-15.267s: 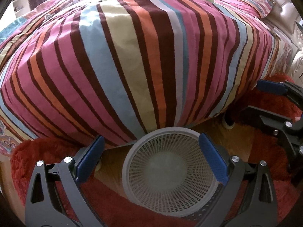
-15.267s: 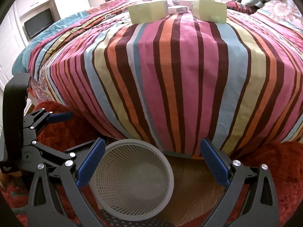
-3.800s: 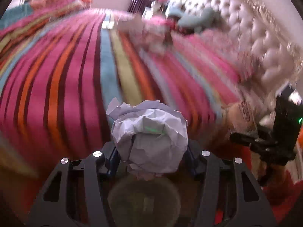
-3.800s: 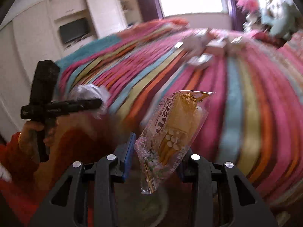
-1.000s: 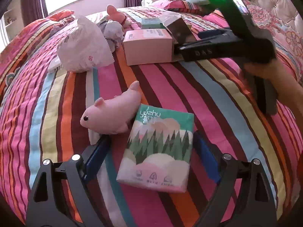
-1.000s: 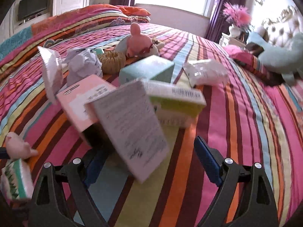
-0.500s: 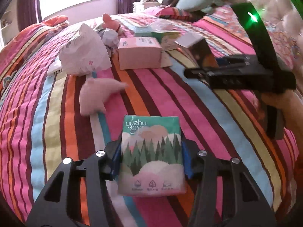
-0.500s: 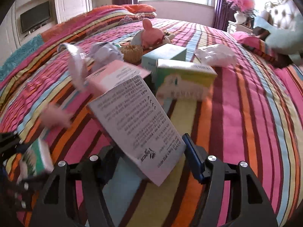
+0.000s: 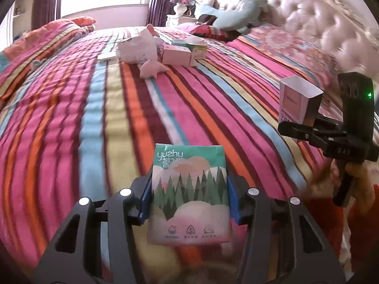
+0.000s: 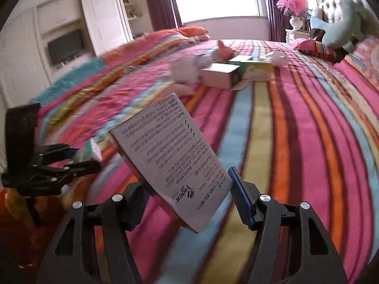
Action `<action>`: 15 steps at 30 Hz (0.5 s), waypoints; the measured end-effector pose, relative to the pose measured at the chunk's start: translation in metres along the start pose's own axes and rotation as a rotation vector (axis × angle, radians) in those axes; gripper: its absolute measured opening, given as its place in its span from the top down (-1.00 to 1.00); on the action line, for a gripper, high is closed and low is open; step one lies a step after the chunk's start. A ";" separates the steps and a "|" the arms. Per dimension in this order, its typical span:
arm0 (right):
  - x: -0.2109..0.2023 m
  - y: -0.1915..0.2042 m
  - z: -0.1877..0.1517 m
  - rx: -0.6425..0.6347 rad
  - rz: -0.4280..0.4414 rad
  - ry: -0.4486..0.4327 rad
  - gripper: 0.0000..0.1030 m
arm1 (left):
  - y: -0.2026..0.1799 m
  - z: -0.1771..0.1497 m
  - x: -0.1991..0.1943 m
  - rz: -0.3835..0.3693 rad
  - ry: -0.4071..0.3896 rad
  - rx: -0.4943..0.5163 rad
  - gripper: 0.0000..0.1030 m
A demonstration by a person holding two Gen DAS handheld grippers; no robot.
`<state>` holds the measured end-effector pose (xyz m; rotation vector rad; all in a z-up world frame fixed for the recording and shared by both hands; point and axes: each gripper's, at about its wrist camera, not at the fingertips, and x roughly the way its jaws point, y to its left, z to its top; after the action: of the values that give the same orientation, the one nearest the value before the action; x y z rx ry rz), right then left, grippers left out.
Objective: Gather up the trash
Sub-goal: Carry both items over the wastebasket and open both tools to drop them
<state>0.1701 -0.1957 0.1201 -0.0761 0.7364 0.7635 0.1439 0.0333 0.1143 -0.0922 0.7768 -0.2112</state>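
Note:
My left gripper (image 9: 189, 196) is shut on a green and pink tissue pack (image 9: 189, 194) with a forest print, held above the near edge of the striped bed (image 9: 94, 118). My right gripper (image 10: 187, 194) is shut on an open white and pink carton (image 10: 170, 161) with printed text. The same carton (image 9: 298, 99) shows at the right of the left wrist view. The left gripper (image 10: 78, 158) with the pack shows at the left of the right wrist view. The trash basket is out of view.
Far up the bed lie a crumpled white bag (image 9: 137, 49), a pink plush toy (image 9: 151, 67), a pink box (image 9: 177, 55) and a green box (image 10: 257, 71). A tufted headboard (image 9: 308, 23) is at the right. A red rug (image 10: 30, 224) lies beside the bed.
Both grippers have pulled back from the pile toward the bed's near edge, each carrying its item. The pink plush toy and boxes now lie farther away.

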 end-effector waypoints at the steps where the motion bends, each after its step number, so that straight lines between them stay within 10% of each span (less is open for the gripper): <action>1: -0.011 0.019 -0.016 -0.016 0.017 -0.001 -0.18 | -0.002 -0.015 -0.015 -0.001 0.002 0.012 0.03; 6: -0.032 0.080 -0.081 0.006 0.102 0.065 -0.18 | -0.010 -0.112 -0.058 -0.026 0.137 -0.015 0.03; 15: 0.058 0.097 -0.209 0.197 0.125 0.527 -0.18 | -0.009 -0.242 0.014 0.008 0.491 -0.115 0.03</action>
<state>0.0142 -0.1556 -0.0545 -0.0527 1.3248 0.7939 -0.0178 0.0200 -0.0660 -0.1493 1.2782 -0.1830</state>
